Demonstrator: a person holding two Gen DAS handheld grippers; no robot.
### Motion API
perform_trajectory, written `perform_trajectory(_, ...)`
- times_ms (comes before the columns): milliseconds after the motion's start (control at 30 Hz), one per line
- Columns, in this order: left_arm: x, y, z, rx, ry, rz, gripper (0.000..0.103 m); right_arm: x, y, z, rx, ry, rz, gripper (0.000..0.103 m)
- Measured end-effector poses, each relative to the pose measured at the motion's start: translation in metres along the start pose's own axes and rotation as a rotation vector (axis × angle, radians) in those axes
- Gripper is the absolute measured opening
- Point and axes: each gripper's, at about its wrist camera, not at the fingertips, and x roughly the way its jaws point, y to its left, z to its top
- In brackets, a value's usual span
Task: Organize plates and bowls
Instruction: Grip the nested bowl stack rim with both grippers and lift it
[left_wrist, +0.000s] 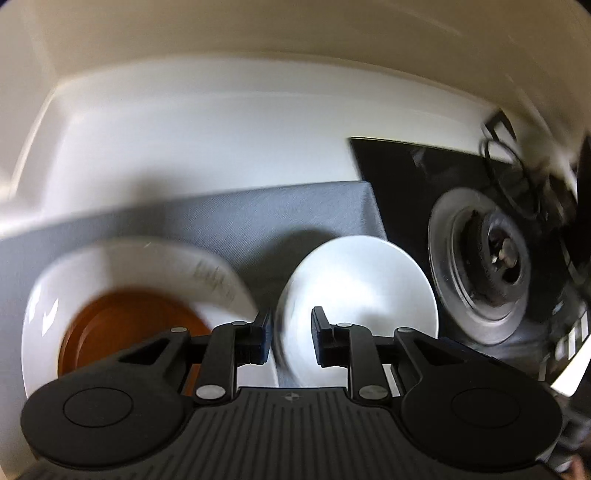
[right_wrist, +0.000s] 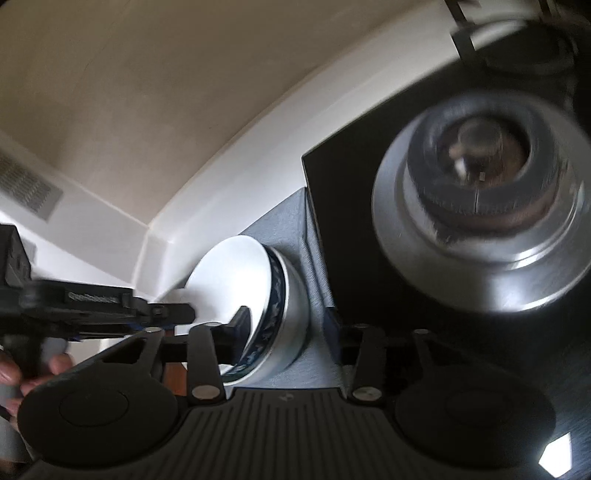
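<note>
A grey mat (left_wrist: 229, 221) is covering the desk beside a black hob (right_wrist: 351, 229), and its soft surface is probably there to cushion the crockery being sorted. On the hob a steel burner (right_wrist: 480, 206) is sitting well clear of the dishes, so it is likely playing no part in the job. On the mat's left a large white plate (left_wrist: 48, 295) is carrying a brown dish (left_wrist: 129, 325) nested in its middle, which suggests stacking is already under way there. Just beside it to the right a small white plate (left_wrist: 369, 288) is resting on top of a bowl (right_wrist: 291, 325) with a blue patterned rim, the two forming a second stack near the hob's edge. The left gripper (left_wrist: 291, 336) is hanging low over the near edge of that small plate with its fingers (left_wrist: 263, 332) parted and the plate's rim showing in the gap, apparently lining up to pinch it; no contact can be made out through the blur. The right gripper (right_wrist: 288, 336) is sitting close to the bowl with its fingers (right_wrist: 240, 332) spread wide, the left one over the plate's rim and the right one out by the hob, holding nothing, perhaps placed to steady or take the bowl once the plate is lifted.
</note>
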Motion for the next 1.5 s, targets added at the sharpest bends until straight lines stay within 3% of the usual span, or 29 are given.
perform_trajectory(33,0.006,-0.003,0.003,0.027,0.004,0.017,0.031,0.005,-0.004,0.000,0.045,0.008,0.025,0.070)
perform_trajectory(100,0.021,-0.007,0.009,0.043,0.035,0.028,0.033,0.016,-0.009,0.000,0.102,0.018,0.068,0.070)
perform_trajectory(167,0.031,-0.011,0.010,0.058,0.063,0.051,0.033,0.024,-0.004,-0.001,0.079,0.023,0.079,0.072)
perform_trajectory(267,0.032,-0.017,0.004,0.096,0.071,0.067,0.032,0.025,0.002,-0.003,0.052,0.021,0.060,0.075)
perform_trajectory(333,0.029,-0.016,-0.003,0.102,0.088,0.033,0.032,0.021,0.005,-0.004,0.027,0.035,0.038,0.077)
perform_trajectory(500,0.030,-0.011,-0.021,0.060,0.120,-0.003,0.032,0.002,0.015,-0.007,-0.075,0.019,-0.050,0.077)
perform_trajectory(600,0.038,-0.012,-0.027,0.047,0.129,-0.003,0.033,0.010,0.020,-0.004,-0.123,0.059,-0.071,0.077)
perform_trajectory(667,0.039,-0.015,-0.029,0.057,0.128,0.017,0.033,0.019,0.021,-0.007,-0.141,0.091,-0.096,0.066)
perform_trajectory(700,0.038,-0.015,-0.029,0.031,0.137,0.016,0.030,0.024,0.023,-0.010,-0.166,0.101,-0.131,0.050)
perform_trajectory(733,0.038,-0.015,-0.029,0.000,0.150,0.013,0.028,0.025,0.027,-0.013,-0.209,0.088,-0.165,0.044)
perform_trajectory(833,0.030,-0.018,-0.030,-0.014,0.134,0.022,0.023,0.026,0.038,-0.021,-0.289,0.077,-0.233,0.038)
perform_trajectory(1067,0.011,-0.020,-0.037,-0.037,0.124,0.014,0.023,-0.002,0.038,-0.023,-0.236,0.046,-0.213,0.037)
perform_trajectory(1300,-0.028,-0.020,-0.036,-0.051,0.056,0.040,0.024,-0.029,0.070,-0.027,-0.279,0.004,-0.189,0.038)
perform_trajectory(1500,-0.069,0.006,-0.046,-0.061,-0.011,0.081,0.024,-0.020,0.113,-0.033,-0.348,0.013,-0.152,0.038)
